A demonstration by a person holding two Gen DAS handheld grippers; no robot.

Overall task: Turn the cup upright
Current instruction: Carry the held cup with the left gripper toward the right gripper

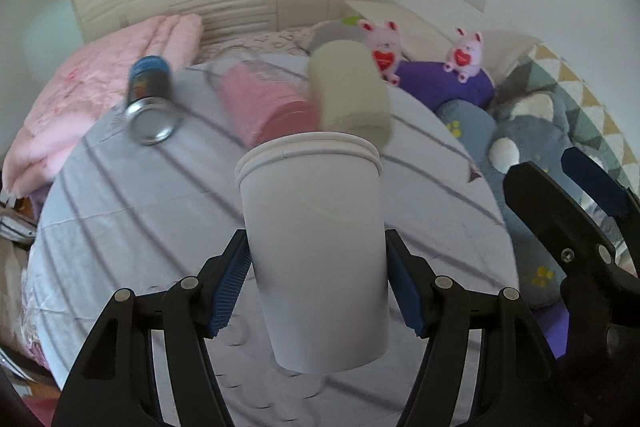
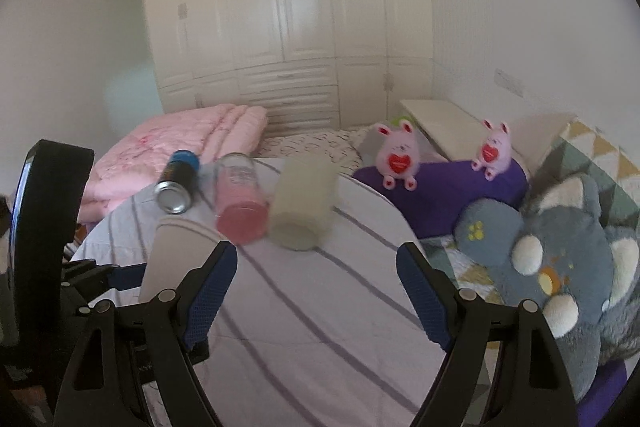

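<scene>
Thin white paper cup [image 1: 316, 259], likely light and crushable, pinched mid-wall in left gripper [image 1: 318, 283] jaws; right gripper [image 2: 316, 291] jaws spread, empty.

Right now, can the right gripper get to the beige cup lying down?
Probably yes. The right gripper is open and empty, and only bare striped cloth lies between it and the beige cup.

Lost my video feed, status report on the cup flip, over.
Left tool shut on white cup, rim up. Right tool open, holding nothing. Can, pink cup, cream cup lie tipped beyond.
</scene>
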